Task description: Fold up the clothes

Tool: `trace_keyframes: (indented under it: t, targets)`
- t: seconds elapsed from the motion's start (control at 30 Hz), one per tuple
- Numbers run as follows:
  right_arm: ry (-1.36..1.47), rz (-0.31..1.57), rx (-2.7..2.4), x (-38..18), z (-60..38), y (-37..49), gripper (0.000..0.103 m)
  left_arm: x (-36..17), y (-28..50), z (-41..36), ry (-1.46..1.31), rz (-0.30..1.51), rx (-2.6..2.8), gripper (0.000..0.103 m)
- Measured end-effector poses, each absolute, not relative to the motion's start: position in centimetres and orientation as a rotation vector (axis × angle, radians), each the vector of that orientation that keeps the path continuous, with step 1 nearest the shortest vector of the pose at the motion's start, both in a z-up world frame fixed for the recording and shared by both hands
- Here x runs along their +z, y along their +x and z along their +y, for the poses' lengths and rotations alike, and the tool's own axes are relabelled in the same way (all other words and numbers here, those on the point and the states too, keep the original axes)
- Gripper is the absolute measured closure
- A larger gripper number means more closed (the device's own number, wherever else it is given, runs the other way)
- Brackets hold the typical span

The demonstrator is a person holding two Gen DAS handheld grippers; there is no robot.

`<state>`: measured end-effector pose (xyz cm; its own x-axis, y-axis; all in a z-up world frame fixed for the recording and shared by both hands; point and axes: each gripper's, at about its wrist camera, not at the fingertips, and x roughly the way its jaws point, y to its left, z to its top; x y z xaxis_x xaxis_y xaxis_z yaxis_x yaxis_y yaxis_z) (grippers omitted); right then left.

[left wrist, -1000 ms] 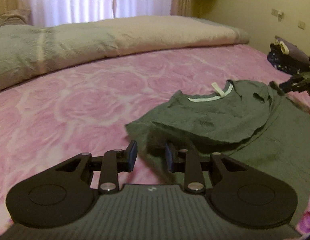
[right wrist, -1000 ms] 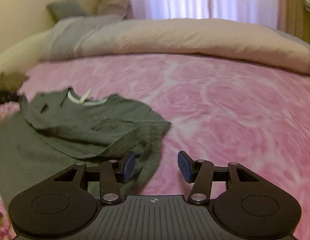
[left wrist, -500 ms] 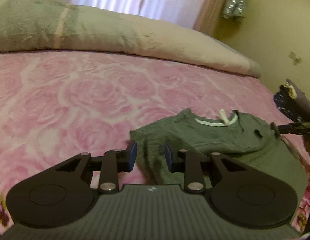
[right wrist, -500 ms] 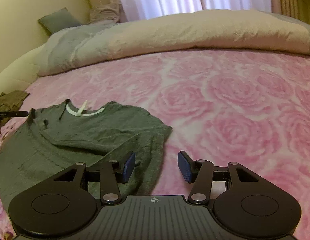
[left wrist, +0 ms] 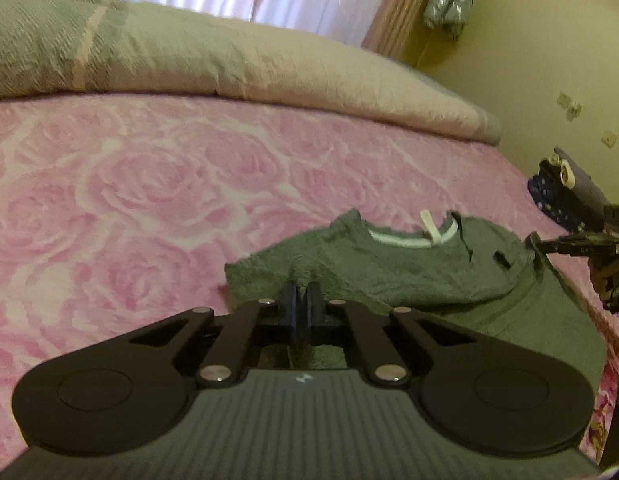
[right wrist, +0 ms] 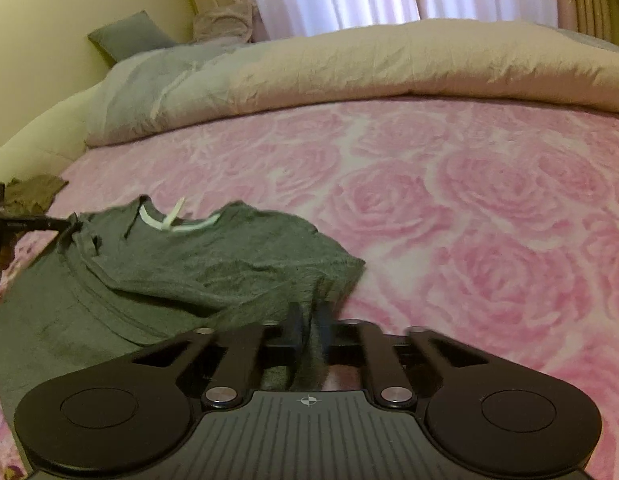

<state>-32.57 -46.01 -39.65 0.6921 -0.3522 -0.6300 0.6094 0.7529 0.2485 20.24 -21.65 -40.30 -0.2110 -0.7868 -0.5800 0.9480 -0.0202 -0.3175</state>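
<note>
Grippers — left (left wrist: 301, 300), right (right wrist: 309, 320) — pinch grey shirt (right wrist: 213, 256) edges on rose bedspread (right wrist: 469, 208); duvet (right wrist: 389, 64) behind.

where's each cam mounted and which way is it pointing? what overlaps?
Left wrist: sits on the left gripper, looks forward along its fingers over the pink bed cover toward the rolled duvet and curtains; its own fingers pinch the grey T-shirt; the other gripper shows at far right.
Right wrist: sits on the right gripper, same heading; its fingers pinch the opposite side of the shirt; the left gripper's tip shows at far left.
Shared: T-shirt with white collar, bed cover, duvet, curtains.
</note>
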Motion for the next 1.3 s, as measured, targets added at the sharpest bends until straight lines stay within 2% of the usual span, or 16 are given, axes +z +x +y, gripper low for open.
trace_keyframes:
  t: [0.43, 0.57, 0.77, 0.8, 0.83, 0.9, 0.93, 0.97, 1.0, 1.13, 1.23, 1.3]
  targets:
    - [0.394, 0.356, -0.647, -35.1, -46.2, -34.3, 0.102, -37.0, 22.3, -19.5, -0.048, 0.574, -1.556, 0.102]
    - [0.392, 0.328, -0.673, -34.8, -47.5, -33.4, 0.102, -37.3, 22.7, -20.9, -0.07, 0.581, -1.516, 0.102]
    - [0.496, 0.522, -0.789, -38.9, -50.8, -29.6, 0.102, -41.3, 22.5, -25.8, 0.146, 0.727, -1.374, 0.1]
    - [0.513, 0.556, -0.809, -39.6, -51.3, -28.9, 0.102, -41.9, 22.4, -26.4, 0.18, 0.76, -1.325, 0.096]
    - [0.531, 0.59, -0.829, -40.3, -51.9, -28.3, 0.101, -42.5, 22.4, -27.1, 0.214, 0.791, -1.275, 0.085]
    - [0.559, 0.586, -0.867, -40.2, -51.8, -28.3, 0.099, -42.3, 22.3, -26.8, 0.208, 0.792, -1.231, 0.082]
    - [0.572, 0.578, -0.886, -40.0, -51.6, -28.4, 0.08, -41.6, 22.2, -26.3, 0.185, 0.769, -1.221, 0.082]
    - [0.56, 0.589, -0.876, -39.9, -51.2, -27.8, 0.047, -40.8, 22.0, -25.8, 0.162, 0.745, -1.212, 0.082]
    - [0.54, 0.605, -0.857, -39.7, -50.6, -26.9, 0.034, -40.0, 21.8, -25.4, 0.154, 0.724, -1.212, 0.083]
    - [0.461, 0.668, -0.779, -39.2, -48.4, -23.3, 0.033, -37.6, 19.1, -25.1, 0.207, 0.739, -1.375, 0.088]
    - [0.401, 0.714, -0.72, -38.8, -46.7, -20.7, 0.04, -38.3, 14.8, -27.6, 0.365, 0.807, -1.539, 0.087]
    - [0.361, 0.743, -0.68, -38.5, -45.6, -18.9, 0.04, -39.3, 12.4, -29.8, 0.447, 0.786, -1.578, 0.087]
